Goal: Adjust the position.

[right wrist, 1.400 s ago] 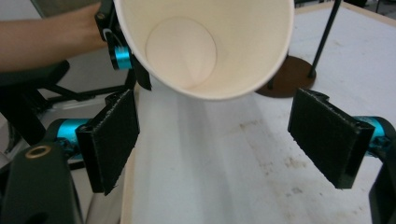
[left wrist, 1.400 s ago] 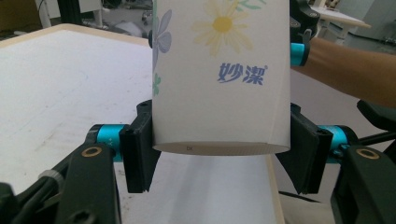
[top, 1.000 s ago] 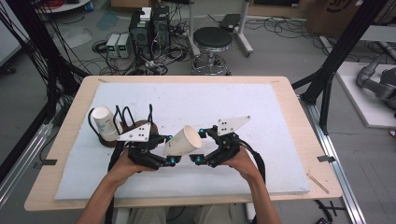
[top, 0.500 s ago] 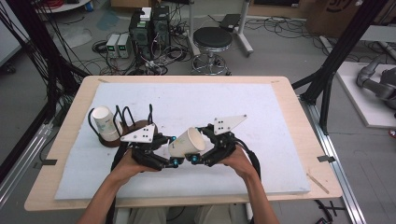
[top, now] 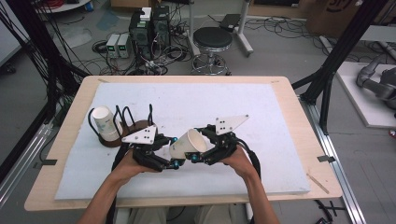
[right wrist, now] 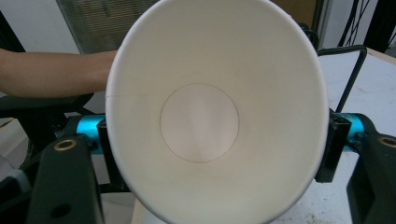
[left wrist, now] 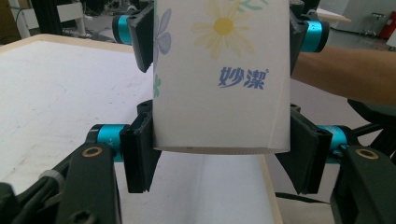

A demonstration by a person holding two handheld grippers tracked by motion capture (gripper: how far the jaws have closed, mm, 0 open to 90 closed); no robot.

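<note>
**Paper cup held between both grippers**

From the high view I see the paper cup (top: pixel 187 144) lying on its side in the air, caught between my left gripper (top: pixel 164 153) and my right gripper (top: pixel 201 145), above the white mat (top: pixel 261 140). A second cup (top: pixel 105 123) sits in the wire rack (top: pixel 135 122), off beyond my left gripper. The mat ahead of both grippers is open.

In the left gripper view, my jaws clamp the cup's base end; the far gripper's jaws press its printed sides higher up.

In the right gripper view, my jaws squeeze the rim end, the cup's mouth facing me.
</note>
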